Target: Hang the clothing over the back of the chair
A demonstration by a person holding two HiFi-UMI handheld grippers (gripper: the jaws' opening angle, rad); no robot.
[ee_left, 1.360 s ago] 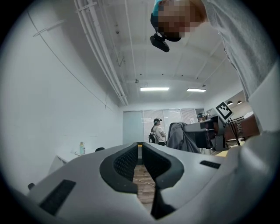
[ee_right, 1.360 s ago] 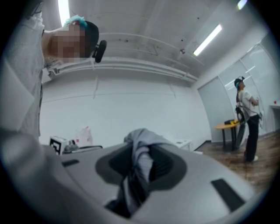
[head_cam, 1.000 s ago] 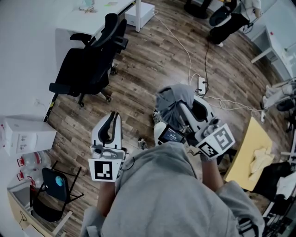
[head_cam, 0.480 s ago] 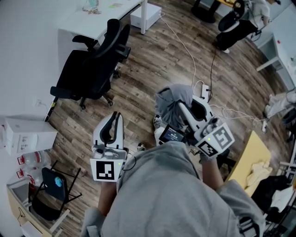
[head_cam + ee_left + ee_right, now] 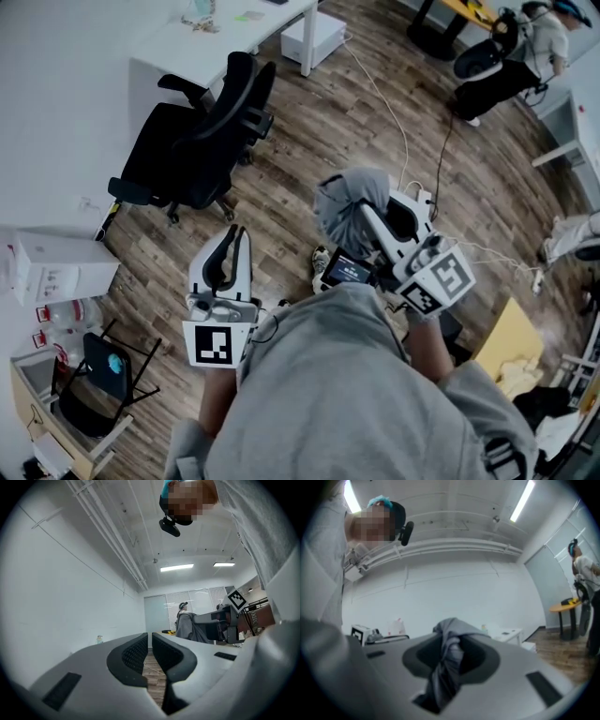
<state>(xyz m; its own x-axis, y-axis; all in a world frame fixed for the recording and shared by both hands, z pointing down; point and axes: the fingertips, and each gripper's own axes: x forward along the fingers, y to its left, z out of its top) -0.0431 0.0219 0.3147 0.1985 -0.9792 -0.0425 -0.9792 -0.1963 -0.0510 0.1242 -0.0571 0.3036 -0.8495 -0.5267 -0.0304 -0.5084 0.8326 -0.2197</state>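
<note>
- Grey clothing [image 5: 349, 202] is bunched in the right gripper [image 5: 367, 217]. Right gripper view shows cloth pinched between both pads, the rest hanging below the jaws. Hold looks firm.
- Left gripper [image 5: 232, 239]: jaws drawn together to a thin slit, nothing in them. It is not on the garment.
- Black office chair [image 5: 173, 155] stands up and to the left of both grippers in head view, beside a white desk [image 5: 202, 47]. It is well apart from the garment, w/ bare wood floor [image 5: 300, 141] between.
- Key relation: chair back [image 5: 246, 89] is at the chair's right-hand end as seen, i.e. the end nearest the clothing. Its top edge appears to run approx. away from the person, w/ the seat beyond it to the left.
- Left gripper is the nearer one to the chair. The loaded right gripper is farther off, garment at its front.
- Judgement: carry stage, nothing on the chair yet. Next move prob. needs the right gripper brought forward-left and above the back's top edge. It should cross from the rear side so cloth falls on both sides.
- Risk: garment is wadded, not spread. It may land as a lump & slide off unless the left gripper takes a second edge.
</note>
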